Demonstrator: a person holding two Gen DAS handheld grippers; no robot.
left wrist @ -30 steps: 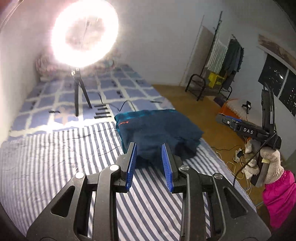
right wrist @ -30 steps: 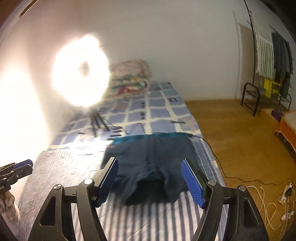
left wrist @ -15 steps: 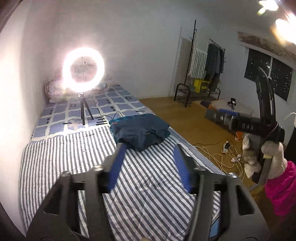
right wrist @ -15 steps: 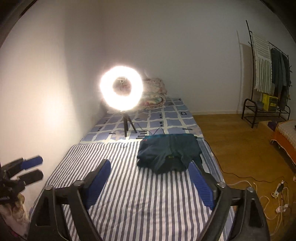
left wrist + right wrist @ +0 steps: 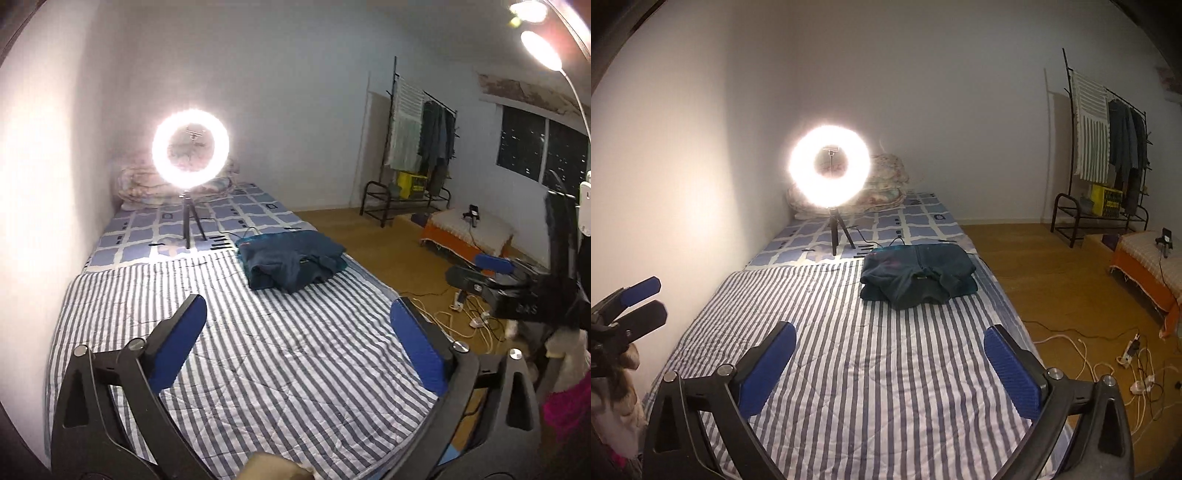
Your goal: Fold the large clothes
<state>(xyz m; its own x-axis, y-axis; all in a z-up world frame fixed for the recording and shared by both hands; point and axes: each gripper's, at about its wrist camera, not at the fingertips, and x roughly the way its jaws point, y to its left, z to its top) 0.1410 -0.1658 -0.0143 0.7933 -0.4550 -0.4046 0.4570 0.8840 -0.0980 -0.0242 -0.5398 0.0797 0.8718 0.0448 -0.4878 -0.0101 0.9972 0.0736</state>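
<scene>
Looking through the left wrist view, my left gripper had just spread wide, empty; the folded garment lay far up the striped bed. Through the right, my right gripper likewise gaped empty. The loose top flap could slump open.

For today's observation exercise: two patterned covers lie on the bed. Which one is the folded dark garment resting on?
The folded dark garment rests on the grey-and-white striped cover, the nearer one. The blue checked cover lies beyond it, under the ring light's tripod.
</scene>
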